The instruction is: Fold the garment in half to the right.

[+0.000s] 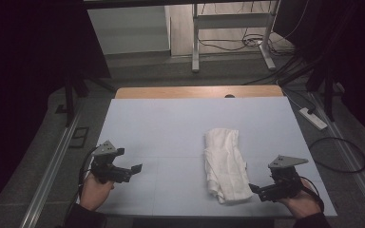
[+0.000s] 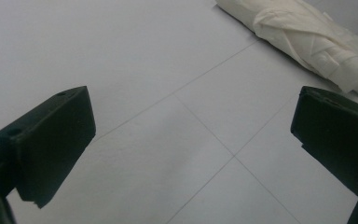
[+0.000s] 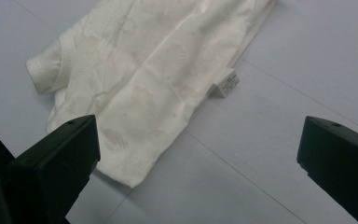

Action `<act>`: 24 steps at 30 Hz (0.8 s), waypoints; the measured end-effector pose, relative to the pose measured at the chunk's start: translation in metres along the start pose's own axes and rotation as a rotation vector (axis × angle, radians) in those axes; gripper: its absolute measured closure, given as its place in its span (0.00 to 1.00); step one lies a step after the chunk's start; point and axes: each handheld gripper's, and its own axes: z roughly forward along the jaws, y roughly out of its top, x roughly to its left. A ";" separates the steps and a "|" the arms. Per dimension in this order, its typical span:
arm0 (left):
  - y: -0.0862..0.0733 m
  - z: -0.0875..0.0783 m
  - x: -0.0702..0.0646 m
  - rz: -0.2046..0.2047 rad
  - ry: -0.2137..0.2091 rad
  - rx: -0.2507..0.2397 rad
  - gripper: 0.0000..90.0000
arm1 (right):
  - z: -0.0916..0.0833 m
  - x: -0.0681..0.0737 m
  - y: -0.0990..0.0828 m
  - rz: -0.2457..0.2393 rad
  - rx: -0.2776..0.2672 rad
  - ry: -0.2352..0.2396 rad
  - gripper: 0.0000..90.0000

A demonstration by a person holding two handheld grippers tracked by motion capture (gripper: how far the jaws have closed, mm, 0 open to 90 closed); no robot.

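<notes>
A cream-white cloth (image 1: 225,164), loosely folded into a long bundle, lies right of centre on the pale table (image 1: 166,128). My left gripper (image 1: 135,168) hovers low near the front left, pointing right, open with nothing between its jaws. In the left gripper view the cloth (image 2: 307,37) lies well beyond the gripper (image 2: 193,135). My right gripper (image 1: 255,188) sits at the front right, open, its tips just beside the cloth's near end. In the right gripper view the cloth (image 3: 154,79) with its small sewn label (image 3: 227,84) lies just ahead of the spread jaws of the gripper (image 3: 198,154).
A wooden strip (image 1: 199,91) runs along the table's far edge. Beyond it on the floor stand a metal desk frame (image 1: 230,28) and cables. A white power strip (image 1: 313,118) lies on the floor at the right. Dark curtains hang on both sides.
</notes>
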 end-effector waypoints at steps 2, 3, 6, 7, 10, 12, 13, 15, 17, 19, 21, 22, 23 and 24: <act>-0.002 -0.003 0.000 0.000 0.005 0.000 0.00 | -0.001 0.000 -0.001 0.002 0.005 -0.005 0.00; -0.003 -0.004 -0.001 -0.002 0.006 -0.003 0.00 | -0.002 -0.001 -0.001 0.003 0.005 -0.008 0.00; -0.005 -0.007 -0.001 -0.001 0.013 -0.006 0.00 | -0.004 -0.001 -0.002 0.010 0.003 -0.016 0.00; -0.006 -0.008 -0.002 -0.002 0.016 -0.007 0.00 | -0.005 -0.001 -0.003 0.011 0.004 -0.018 0.00; -0.008 -0.011 -0.003 -0.002 0.024 -0.007 0.00 | -0.007 -0.002 -0.004 0.014 0.005 -0.023 0.00; -0.010 -0.013 -0.003 -0.004 0.028 -0.008 0.00 | -0.008 -0.003 -0.005 0.020 0.003 -0.026 0.00; -0.011 -0.015 -0.003 -0.006 0.031 -0.008 0.00 | -0.009 -0.003 -0.006 0.022 0.005 -0.027 0.00; -0.013 -0.017 -0.003 -0.009 0.036 -0.010 0.00 | -0.011 -0.004 -0.007 0.024 0.001 -0.031 0.00; -0.014 -0.019 -0.004 -0.014 0.040 -0.012 0.00 | -0.013 -0.004 -0.009 0.028 0.000 -0.034 0.00; -0.016 -0.021 -0.004 -0.016 0.045 -0.014 0.00 | -0.014 -0.005 -0.010 0.031 -0.003 -0.036 0.00; -0.018 -0.024 -0.004 -0.021 0.050 -0.017 0.00 | -0.016 -0.005 -0.012 0.036 -0.005 -0.040 0.00; -0.019 -0.025 -0.003 -0.024 0.053 -0.017 0.00 | -0.017 -0.005 -0.012 0.039 -0.007 -0.040 0.00; -0.020 -0.026 -0.003 -0.025 0.056 -0.017 0.00 | -0.018 -0.005 -0.013 0.043 -0.006 -0.042 0.00; -0.021 -0.027 -0.004 -0.029 0.059 -0.020 0.00 | -0.018 -0.006 -0.014 0.046 -0.006 -0.042 0.00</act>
